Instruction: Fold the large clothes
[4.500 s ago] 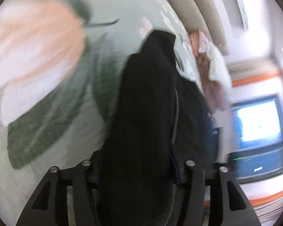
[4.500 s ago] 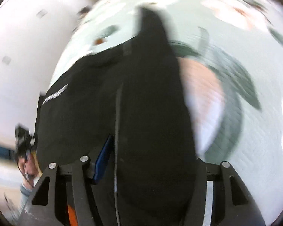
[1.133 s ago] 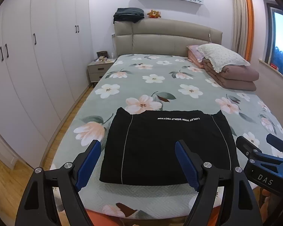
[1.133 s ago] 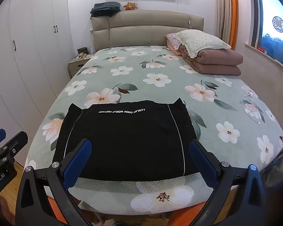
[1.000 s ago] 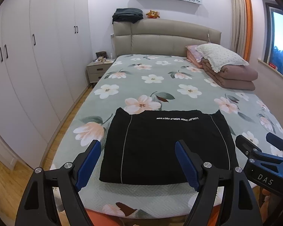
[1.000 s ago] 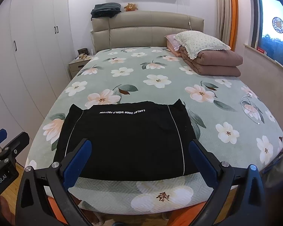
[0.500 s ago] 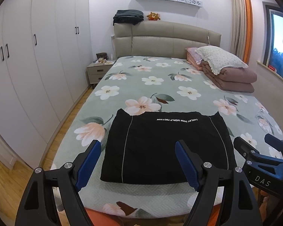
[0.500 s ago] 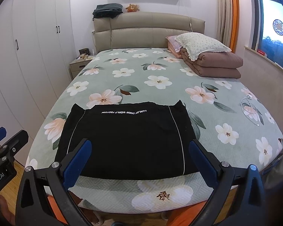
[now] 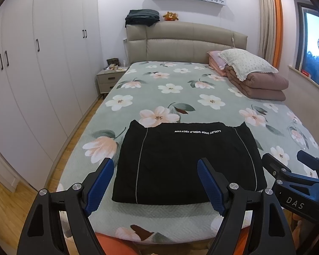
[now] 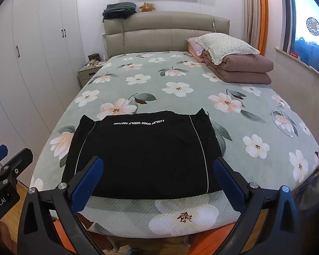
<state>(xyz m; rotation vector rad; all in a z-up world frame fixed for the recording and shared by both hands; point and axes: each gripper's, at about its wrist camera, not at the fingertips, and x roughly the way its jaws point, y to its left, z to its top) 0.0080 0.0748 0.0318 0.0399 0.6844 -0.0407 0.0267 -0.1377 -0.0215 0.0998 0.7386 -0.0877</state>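
A black garment with white side piping and white lettering lies folded into a flat rectangle near the foot of the floral bed; it also shows in the right wrist view. My left gripper is open and empty, held back from the bed's foot edge, above the garment's near edge in view. My right gripper is open and empty, likewise off the bed. The right gripper shows at the right edge of the left wrist view.
A folded brown quilt with a pillow on top sits at the bed's far right. White wardrobes line the left wall, with a nightstand by the headboard. A window ledge runs along the right.
4.5 s ago both grippers were shut on the black garment, moving it over the bed. Now both are open and drawn back. Over the last second almost nothing has moved.
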